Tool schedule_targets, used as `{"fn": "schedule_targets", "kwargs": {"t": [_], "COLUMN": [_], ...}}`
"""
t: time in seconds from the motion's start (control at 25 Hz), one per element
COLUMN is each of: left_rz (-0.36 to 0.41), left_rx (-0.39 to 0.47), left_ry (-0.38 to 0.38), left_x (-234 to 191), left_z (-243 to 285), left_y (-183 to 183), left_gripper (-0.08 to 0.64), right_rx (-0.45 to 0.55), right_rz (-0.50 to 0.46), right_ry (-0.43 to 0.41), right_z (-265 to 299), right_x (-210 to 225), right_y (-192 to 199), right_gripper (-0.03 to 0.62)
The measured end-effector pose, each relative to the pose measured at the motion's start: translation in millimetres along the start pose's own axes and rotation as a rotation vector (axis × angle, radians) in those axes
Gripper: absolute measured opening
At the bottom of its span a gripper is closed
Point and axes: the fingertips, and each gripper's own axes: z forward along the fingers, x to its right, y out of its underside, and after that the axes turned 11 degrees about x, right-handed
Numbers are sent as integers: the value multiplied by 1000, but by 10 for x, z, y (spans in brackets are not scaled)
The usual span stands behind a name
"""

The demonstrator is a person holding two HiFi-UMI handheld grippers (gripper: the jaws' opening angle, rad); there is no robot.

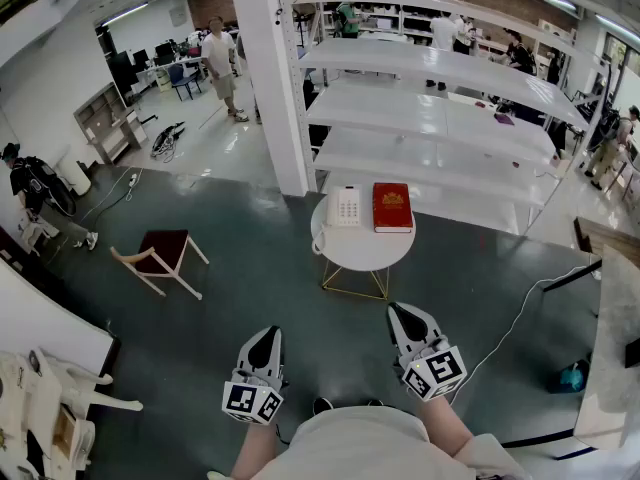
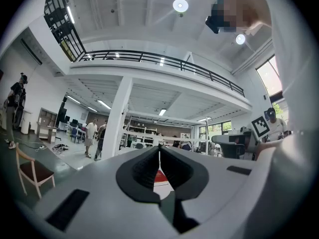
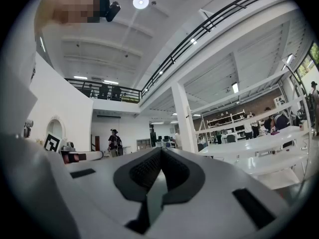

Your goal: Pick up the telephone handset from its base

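telephone handset lies far ahead, lengthwise near-to-far, closer to right gripper than left gripper; both clenched, empty.

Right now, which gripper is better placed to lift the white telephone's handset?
Left, probably: the white telephone sits on the left half of the round white table, toward the left gripper; the red book lies toward the right gripper. Both are shut and short of the table.
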Motion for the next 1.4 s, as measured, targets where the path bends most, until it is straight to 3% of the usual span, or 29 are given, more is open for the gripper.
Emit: {"fn": "schedule_targets", "kwargs": {"t": [0.44, 0.92, 1.4], "left_rz": [4, -5, -13], "left_rx": [-8, -3, -36], "left_ry": [17, 21, 76], "left_x": [-169, -714, -1096], "left_z": [61, 50, 167], "left_y": [41, 71, 169], "left_gripper": [23, 23, 21], "right_rx": [-7, -12, 2], "right_rz": [1, -32, -10], "right_ry": [27, 75, 76], "right_z": [128, 440, 772], "right_x": [-10, -168, -319], "right_y": [74, 225, 389], "right_gripper": [6, 9, 9]}}
